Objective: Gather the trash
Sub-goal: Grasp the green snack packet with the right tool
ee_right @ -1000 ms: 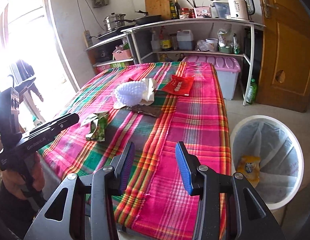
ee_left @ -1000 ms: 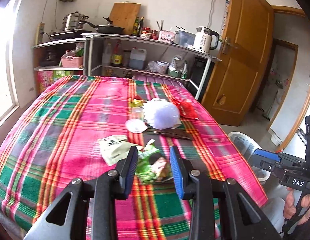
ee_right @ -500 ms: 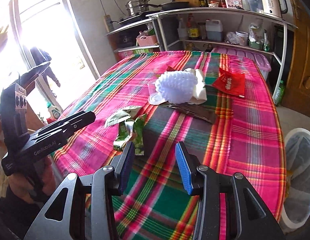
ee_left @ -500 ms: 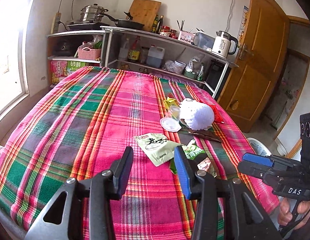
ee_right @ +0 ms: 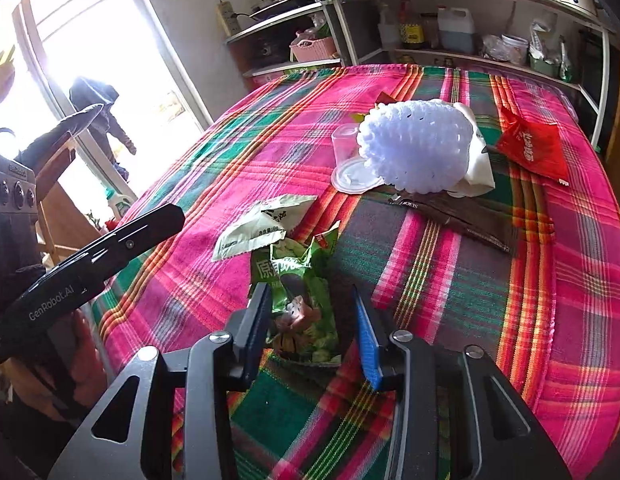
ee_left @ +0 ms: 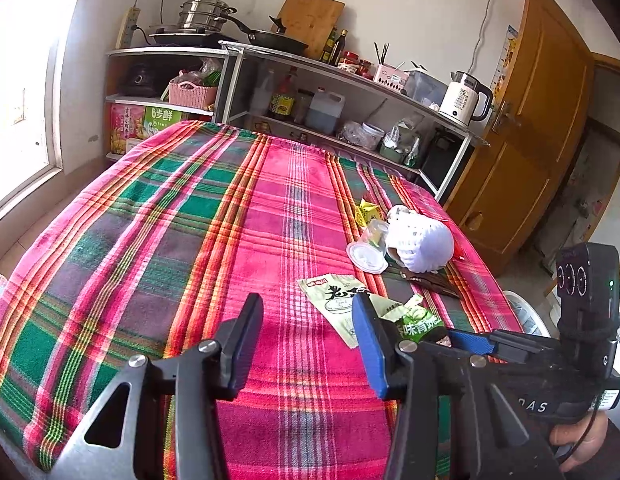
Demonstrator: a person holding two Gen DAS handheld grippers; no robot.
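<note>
The open right claw (ee_right: 311, 326) has swung in to straddle the green wrapper (ee_right: 300, 300); left claw (ee_left: 306, 336), open, has drifted left

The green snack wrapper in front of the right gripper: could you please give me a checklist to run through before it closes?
1. Right gripper open: ok, jaws spread.
2. Green snack wrapper between the fingers: ok, its near end lies in the gap.
3. Fingers low enough to pinch it: cannot tell.
4. Pale green packet outside the grasp: ok, beyond the fingertips, though touching the wrapper's far end.
5. Left gripper out of the way: ok, open, empty, off to the side.
6. Trash bin reachable: cannot tell, only a white rim shows past the table edge.
</note>
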